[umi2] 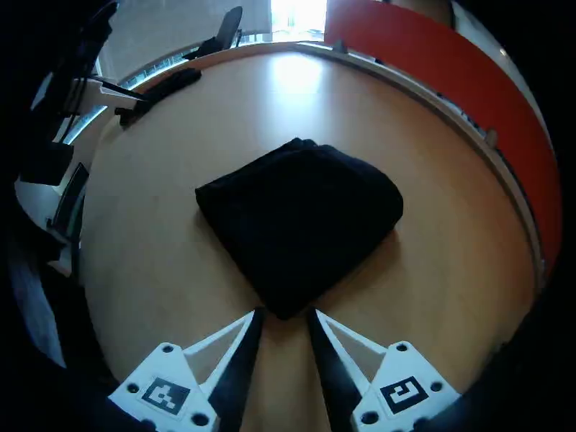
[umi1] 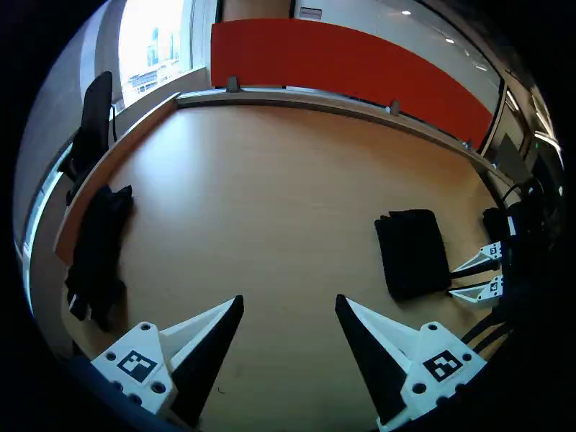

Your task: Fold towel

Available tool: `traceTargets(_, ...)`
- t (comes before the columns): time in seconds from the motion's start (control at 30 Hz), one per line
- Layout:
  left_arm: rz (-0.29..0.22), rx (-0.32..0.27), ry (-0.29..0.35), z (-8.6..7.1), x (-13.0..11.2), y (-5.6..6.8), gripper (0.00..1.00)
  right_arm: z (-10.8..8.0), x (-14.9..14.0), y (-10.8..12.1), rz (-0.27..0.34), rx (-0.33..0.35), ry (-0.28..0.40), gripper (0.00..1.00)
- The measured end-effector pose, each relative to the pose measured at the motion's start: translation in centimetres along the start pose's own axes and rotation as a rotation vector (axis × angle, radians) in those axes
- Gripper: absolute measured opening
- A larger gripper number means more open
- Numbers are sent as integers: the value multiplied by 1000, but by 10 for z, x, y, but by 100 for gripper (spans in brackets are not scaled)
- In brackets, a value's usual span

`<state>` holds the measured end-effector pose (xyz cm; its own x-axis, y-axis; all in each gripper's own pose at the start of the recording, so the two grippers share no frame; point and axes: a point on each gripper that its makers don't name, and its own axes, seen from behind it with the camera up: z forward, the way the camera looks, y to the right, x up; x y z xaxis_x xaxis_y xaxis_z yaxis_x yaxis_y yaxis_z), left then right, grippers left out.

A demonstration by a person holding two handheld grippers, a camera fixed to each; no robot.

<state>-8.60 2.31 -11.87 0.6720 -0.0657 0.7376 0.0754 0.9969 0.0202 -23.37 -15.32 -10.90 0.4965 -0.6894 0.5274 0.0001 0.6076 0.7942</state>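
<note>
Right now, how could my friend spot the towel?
Find the wide light-wood desk with the long red divider panel along its back. The black folded towel lies flat on it, just ahead of the right gripper. Unlike the crumpled black cloth at the desk's edge, it's a neat rectangle.

I find no readable words or numbers; my white plastic fingers [umi1: 392, 335] bear only black-and-white square coded markers [umi1: 137, 365].

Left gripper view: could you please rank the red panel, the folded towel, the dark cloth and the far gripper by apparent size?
1. red panel: clearly largest.
2. dark cloth and towel: these look about alike, so I leave them unranked.
3. right gripper: smallest, though it sits at the view's curved edge.
</note>
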Motion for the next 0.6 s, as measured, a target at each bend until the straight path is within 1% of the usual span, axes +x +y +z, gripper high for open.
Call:
traceTargets(0.17,-3,-1,3,0,1,0,94,0,0,3,19,-3,3,25)
traceTargets(0.33,-2,-1,2,0,1,0,94,0,0,3,16,-3,2,10)
traceTargets(0.43,1,-1,1,0,0,0,94,0,2,2,16,1,8,6)
traceTargets(0.6,1,-3,0,1,0,1,94,-2,7,2,5,-4,19,5)
